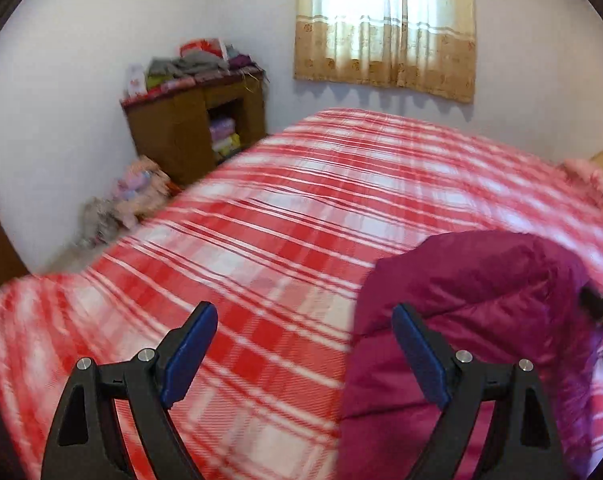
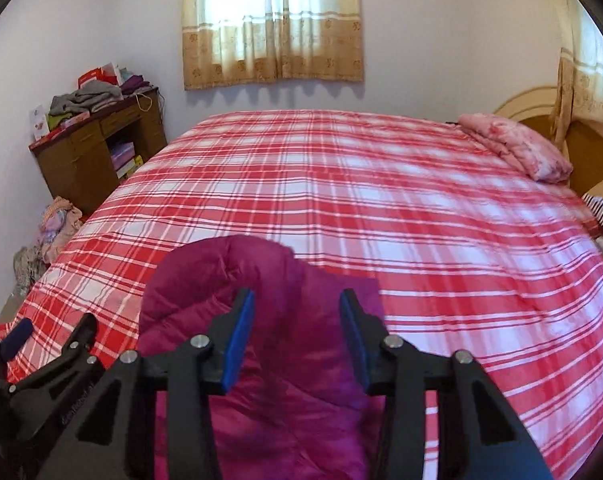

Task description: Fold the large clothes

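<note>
soft daylight glows through the curtained window, blown out at the panes. bedspread smears with motion blur in the left view, sharper on the right. fisheye bends edges, dark corners.

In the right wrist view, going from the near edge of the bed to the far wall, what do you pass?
Right gripper → magenta padded jacket → bare red plaid bedspread → beige curtain on the far wall.
</note>
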Tool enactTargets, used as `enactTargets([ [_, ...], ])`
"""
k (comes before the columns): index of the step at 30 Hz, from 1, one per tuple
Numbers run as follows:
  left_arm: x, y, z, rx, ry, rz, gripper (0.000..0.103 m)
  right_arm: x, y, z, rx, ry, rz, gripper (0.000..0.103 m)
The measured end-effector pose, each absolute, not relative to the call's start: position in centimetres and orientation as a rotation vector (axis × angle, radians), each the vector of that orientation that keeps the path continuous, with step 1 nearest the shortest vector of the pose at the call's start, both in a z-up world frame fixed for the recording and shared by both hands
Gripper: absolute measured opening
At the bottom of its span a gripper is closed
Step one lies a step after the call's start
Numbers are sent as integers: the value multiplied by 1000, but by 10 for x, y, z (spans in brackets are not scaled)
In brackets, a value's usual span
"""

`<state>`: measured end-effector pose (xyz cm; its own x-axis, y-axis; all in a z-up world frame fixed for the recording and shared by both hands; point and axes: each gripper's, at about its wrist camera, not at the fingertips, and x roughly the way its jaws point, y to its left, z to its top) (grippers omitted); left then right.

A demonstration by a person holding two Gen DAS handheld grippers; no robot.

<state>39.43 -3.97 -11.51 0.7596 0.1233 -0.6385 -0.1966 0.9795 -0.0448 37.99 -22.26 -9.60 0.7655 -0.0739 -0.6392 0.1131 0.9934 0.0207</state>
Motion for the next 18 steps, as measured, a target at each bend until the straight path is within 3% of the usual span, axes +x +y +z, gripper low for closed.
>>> enactTargets([
  [4, 409, -64, -129, -145, 694, 84, 90, 386, -240, -133, 78, 728, -123, 40],
  [10, 430, -123, -153, 27, 756, 49, 90, 381, -284, -175, 177, 756, -137, 38],
  [18, 434, -137, -176, 78, 773, 60, 91, 378, -287, -188, 193, 735, -132, 38],
])
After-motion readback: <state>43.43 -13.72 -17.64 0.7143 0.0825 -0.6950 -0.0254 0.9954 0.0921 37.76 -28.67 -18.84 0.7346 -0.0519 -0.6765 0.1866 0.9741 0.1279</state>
